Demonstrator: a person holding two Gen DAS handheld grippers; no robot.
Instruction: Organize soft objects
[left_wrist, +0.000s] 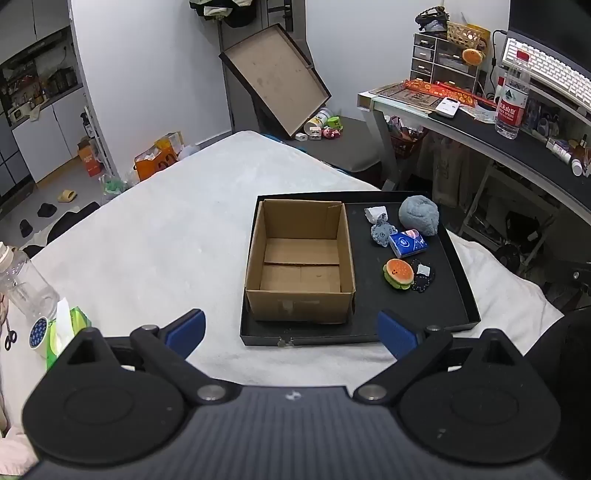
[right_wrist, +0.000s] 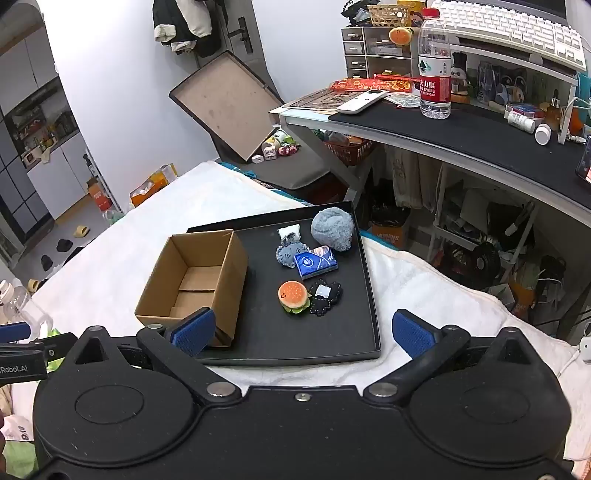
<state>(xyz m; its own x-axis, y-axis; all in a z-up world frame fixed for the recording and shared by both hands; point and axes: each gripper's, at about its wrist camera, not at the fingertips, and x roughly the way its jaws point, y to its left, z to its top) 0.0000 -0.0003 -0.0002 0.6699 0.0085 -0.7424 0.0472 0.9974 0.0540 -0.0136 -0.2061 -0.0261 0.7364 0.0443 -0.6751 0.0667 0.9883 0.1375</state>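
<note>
Nearest, the left gripper (left_wrist: 291, 330) and right gripper (right_wrist: 301, 332) both hang short of the black tray (left_wrist: 463, 295), fingers spread wide and holding nothing. The tray sits on a bed with a white cover (left_wrist: 147, 229), probably to keep everything together. At its left stands an open cardboard box (left_wrist: 299, 295), empty, likely the destination. To its right, beyond the fingers, lie a burger toy (right_wrist: 293, 297), a dark patch (right_wrist: 325, 297), a tissue pack (right_wrist: 316, 262), a small grey plush (right_wrist: 286, 253) and, farthest, a fluffy grey ball (right_wrist: 332, 229).
</note>
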